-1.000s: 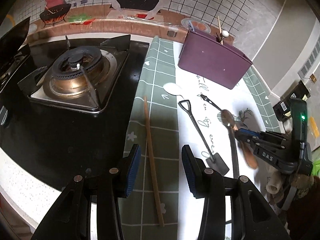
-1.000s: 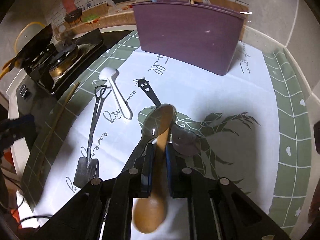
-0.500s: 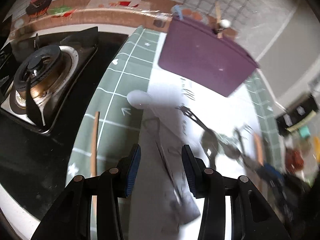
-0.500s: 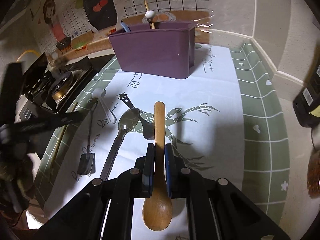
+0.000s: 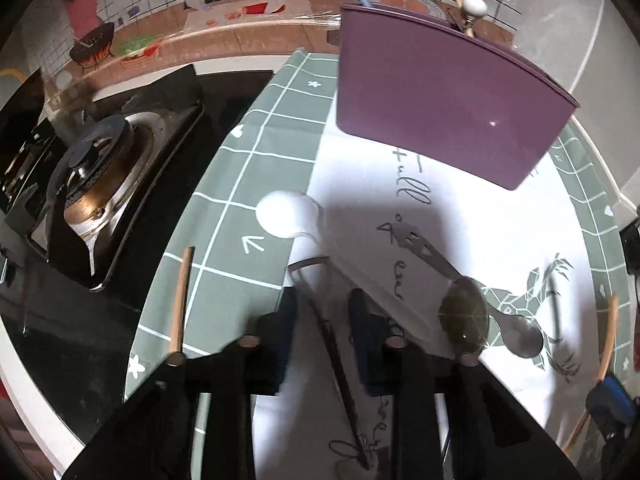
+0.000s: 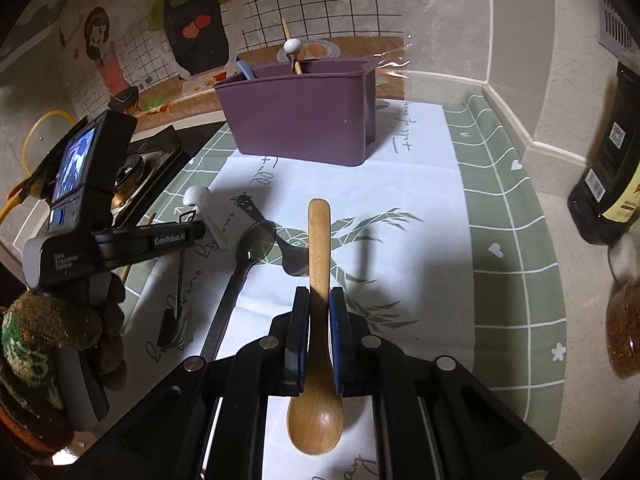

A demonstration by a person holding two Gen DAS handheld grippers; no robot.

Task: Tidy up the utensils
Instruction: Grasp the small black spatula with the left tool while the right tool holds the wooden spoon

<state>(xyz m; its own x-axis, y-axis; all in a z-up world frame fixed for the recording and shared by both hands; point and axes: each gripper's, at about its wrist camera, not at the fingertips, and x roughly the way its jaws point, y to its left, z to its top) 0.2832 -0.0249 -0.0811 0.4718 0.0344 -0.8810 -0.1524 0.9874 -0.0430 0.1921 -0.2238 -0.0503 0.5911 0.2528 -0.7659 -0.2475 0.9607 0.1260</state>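
Wooden spoon (image 6: 316, 320) clamped in R gripper (image 6: 319, 336), lifted off mat, lower centre. L gripper (image 5: 320, 336) jaws just closed in around shovel spoon (image 5: 332, 344) handle, gaps still showing, no grip yet. Purple bin (image 6: 296, 116) upper centre, both pieces likely headed there.

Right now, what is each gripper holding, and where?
Right gripper: wooden spoon, by the handle near its bowl. Left gripper: nothing yet; its jaws have just been closing around the shovel spoon.
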